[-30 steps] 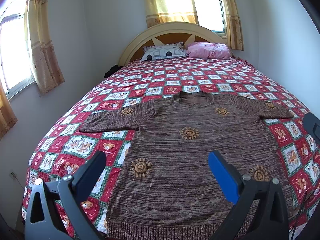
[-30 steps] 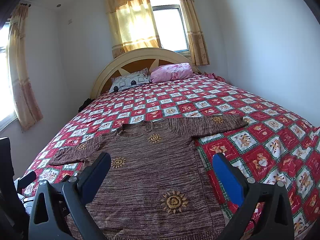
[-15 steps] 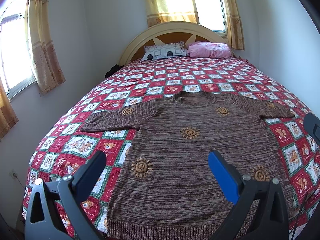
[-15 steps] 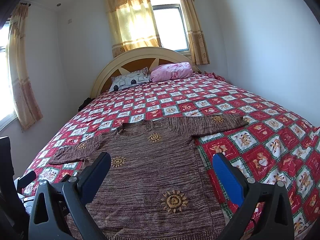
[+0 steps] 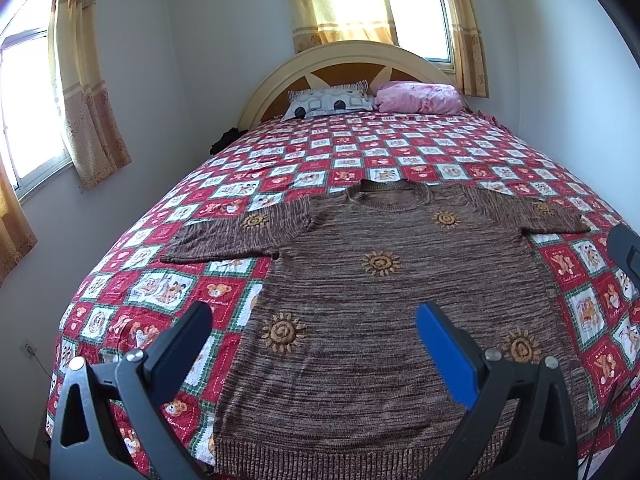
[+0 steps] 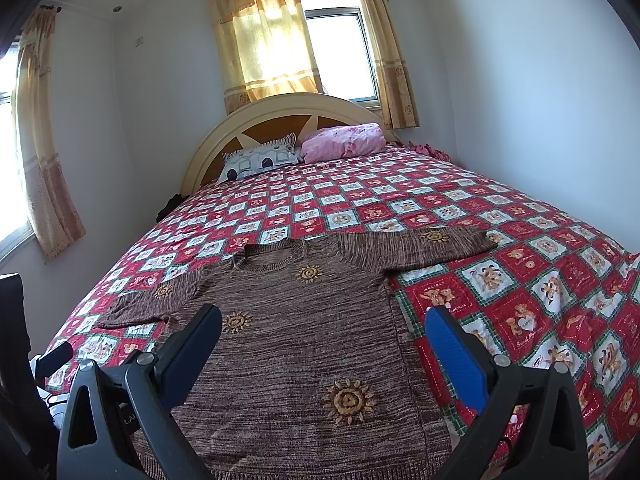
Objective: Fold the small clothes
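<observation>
Nothing has moved since a second ago: both views match the earlier frames, sweater and tongs in the same spots. Nearest to me, my left tongs (image 5: 312,344) hover spread wide above the sweater's lower left part, pinching nothing. My right tongs (image 6: 324,340) are likewise spread wide and empty, above the lower right part, with the blue pad (image 6: 454,354) over the quilt just beside the sweater's right edge. Part of the right tool's dark body shows at the right rim of the left view; the left tool shows at the left rim of the right view.

Brown knit sweater (image 5: 384,304) lies flat and unfolded on the bed, face up, ribbed hem toward me near the foot edge, neck away, both short sleeves stretched out sideways. Orange sun motifs across the front. It rests on the red patchwork quilt (image 5: 400,152). Further back: patterned grey pillow (image 5: 326,102) and pink pillow (image 5: 416,98) side by side against the arched headboard (image 5: 360,50), then yellow curtains (image 5: 340,0) over the window
</observation>
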The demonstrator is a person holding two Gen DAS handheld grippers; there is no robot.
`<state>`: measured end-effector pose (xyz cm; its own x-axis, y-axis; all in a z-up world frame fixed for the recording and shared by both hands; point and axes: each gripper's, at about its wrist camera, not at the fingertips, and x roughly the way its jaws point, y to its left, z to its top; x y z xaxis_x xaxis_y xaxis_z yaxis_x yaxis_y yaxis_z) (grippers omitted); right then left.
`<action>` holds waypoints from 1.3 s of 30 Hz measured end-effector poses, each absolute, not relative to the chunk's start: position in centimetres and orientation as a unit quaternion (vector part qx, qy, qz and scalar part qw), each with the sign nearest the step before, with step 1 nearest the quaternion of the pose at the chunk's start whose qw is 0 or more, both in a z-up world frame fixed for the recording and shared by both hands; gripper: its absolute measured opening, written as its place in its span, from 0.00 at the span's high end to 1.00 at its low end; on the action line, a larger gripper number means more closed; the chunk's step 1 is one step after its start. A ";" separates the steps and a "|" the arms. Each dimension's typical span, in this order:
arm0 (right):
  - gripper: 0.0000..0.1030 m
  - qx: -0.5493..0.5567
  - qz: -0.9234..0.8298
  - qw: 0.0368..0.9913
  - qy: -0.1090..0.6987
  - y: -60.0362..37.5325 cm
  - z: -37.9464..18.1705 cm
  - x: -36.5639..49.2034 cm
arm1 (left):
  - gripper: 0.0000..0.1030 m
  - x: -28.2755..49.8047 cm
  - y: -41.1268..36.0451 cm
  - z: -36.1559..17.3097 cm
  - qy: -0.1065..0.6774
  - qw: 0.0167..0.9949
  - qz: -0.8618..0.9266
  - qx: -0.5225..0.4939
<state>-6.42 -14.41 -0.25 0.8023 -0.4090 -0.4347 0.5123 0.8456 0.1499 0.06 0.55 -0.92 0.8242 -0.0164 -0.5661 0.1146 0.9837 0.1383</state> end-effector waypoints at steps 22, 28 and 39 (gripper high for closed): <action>0.01 0.133 -0.244 0.939 0.202 -14.5 -0.6 -6.1 | 0.00 0.4 0.2 -1.3 0.303 0.949 -0.034 0.084; 0.01 0.136 -0.244 0.936 0.212 -14.8 -1.2 -5.8 | 0.00 0.7 0.3 -1.7 0.310 0.946 -0.034 0.083; 0.01 0.167 -0.250 0.918 0.259 -17.6 -4.6 -4.2 | 0.00 2.6 -0.4 -4.5 0.350 0.931 -0.071 0.077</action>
<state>-4.21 -17.61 -4.61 0.7406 -0.3722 -0.5595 0.5450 0.8197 0.1761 2.64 -0.37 -4.54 0.7446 -0.0773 -0.6631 0.1856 0.9781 0.0944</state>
